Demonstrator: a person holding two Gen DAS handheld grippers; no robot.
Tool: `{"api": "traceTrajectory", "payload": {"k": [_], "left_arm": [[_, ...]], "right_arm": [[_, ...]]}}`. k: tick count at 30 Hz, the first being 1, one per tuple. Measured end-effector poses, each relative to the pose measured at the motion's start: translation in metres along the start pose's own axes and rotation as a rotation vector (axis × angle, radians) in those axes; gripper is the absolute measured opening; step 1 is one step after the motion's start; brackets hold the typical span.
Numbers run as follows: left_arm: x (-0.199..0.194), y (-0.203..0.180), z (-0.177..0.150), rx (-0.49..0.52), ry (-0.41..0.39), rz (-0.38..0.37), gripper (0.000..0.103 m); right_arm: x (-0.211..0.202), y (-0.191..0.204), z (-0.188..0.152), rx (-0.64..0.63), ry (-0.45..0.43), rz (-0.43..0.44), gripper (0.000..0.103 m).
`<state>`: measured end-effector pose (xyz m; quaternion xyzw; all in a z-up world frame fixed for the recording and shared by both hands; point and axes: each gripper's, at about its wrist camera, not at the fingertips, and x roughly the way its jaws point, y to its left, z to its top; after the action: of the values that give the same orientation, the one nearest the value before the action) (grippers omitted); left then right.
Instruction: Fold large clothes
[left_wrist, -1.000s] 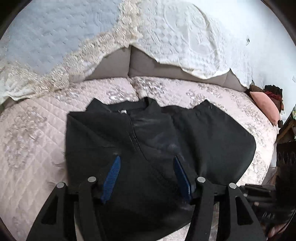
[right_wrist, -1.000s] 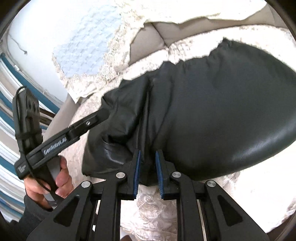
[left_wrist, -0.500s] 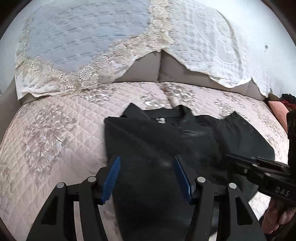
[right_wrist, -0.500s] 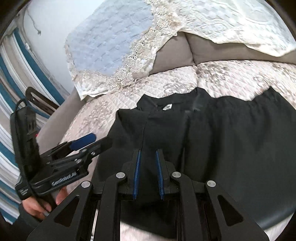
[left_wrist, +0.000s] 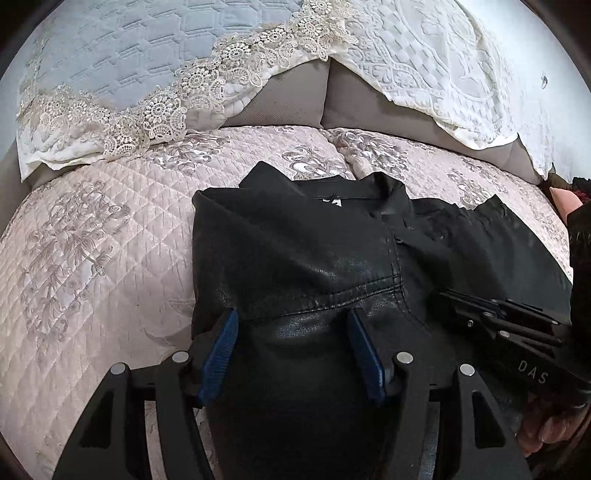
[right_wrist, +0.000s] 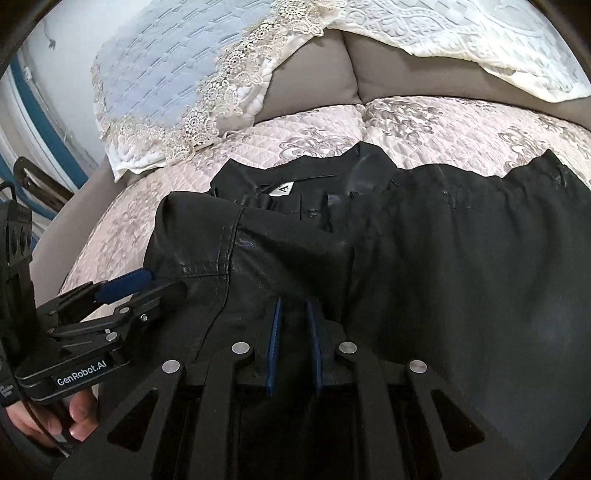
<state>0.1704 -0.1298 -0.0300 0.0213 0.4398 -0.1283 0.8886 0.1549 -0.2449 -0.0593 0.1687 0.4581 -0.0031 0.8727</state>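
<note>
A black leather jacket (left_wrist: 314, 258) lies on the quilted bed, collar and white label (right_wrist: 281, 189) toward the pillows, its left side folded over the middle. My left gripper (left_wrist: 291, 325) is open, its blue pads either side of a seam on the folded sleeve. It also shows in the right wrist view (right_wrist: 147, 284) at the jacket's left edge. My right gripper (right_wrist: 293, 314) has its jaws nearly shut with a narrow gap, low over the jacket; whether leather is pinched I cannot tell. It shows in the left wrist view (left_wrist: 454, 299) at the right.
The pinkish quilted bedspread (left_wrist: 92, 258) lies bare to the left of the jacket. Lace-edged blue and white pillows (left_wrist: 147, 74) lean on the grey headboard (left_wrist: 295, 99) behind. A pink cushion (left_wrist: 561, 201) sits at the far right.
Both grippers have come down closer over the jacket. The right gripper has moved in beside the left, over the jacket's middle. The left jaws stay open.
</note>
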Motion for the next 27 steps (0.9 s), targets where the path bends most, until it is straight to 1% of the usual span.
{"api": "traceTrajectory", "payload": {"k": [2,4,8,11,12,14,16,17,20,23,27], "left_arm": [[-0.008,-0.001,0.0,0.0,0.003,0.005,0.062],[-0.019,-0.001,-0.002,-0.01,-0.007,-0.006,0.062],[-0.048,-0.001,-0.015,-0.005,-0.044,-0.022,0.062],[-0.07,0.001,-0.03,-0.008,-0.072,-0.044,0.062],[-0.073,0.002,-0.034,-0.01,-0.073,-0.044,0.062],[-0.073,0.004,-0.042,-0.01,-0.06,-0.048,0.062],[-0.064,0.006,-0.05,-0.017,-0.024,-0.038,0.062],[-0.059,0.007,-0.053,-0.029,-0.007,-0.038,0.062],[-0.056,0.009,-0.06,-0.058,0.001,-0.05,0.063],[-0.053,0.008,-0.061,-0.06,-0.003,-0.045,0.064],[-0.044,0.009,-0.061,-0.071,-0.004,-0.045,0.07]], "right_arm": [[-0.012,0.006,0.0,-0.01,-0.003,-0.021,0.014],[-0.028,0.012,-0.004,-0.027,-0.024,-0.021,0.015],[-0.067,0.026,-0.022,-0.047,-0.067,0.036,0.015],[-0.082,0.035,-0.039,-0.054,-0.073,0.08,0.015],[-0.08,0.037,-0.046,-0.058,-0.061,0.087,0.015],[-0.069,0.033,-0.055,-0.052,-0.03,0.063,0.015],[-0.054,0.02,-0.06,-0.001,0.015,0.05,0.015],[-0.05,0.015,-0.061,0.019,0.028,0.05,0.018],[-0.046,0.015,-0.063,0.022,0.025,0.036,0.019],[-0.042,0.025,-0.064,-0.031,0.028,-0.014,0.019],[-0.032,0.016,-0.067,-0.011,0.017,0.005,0.019]]}}
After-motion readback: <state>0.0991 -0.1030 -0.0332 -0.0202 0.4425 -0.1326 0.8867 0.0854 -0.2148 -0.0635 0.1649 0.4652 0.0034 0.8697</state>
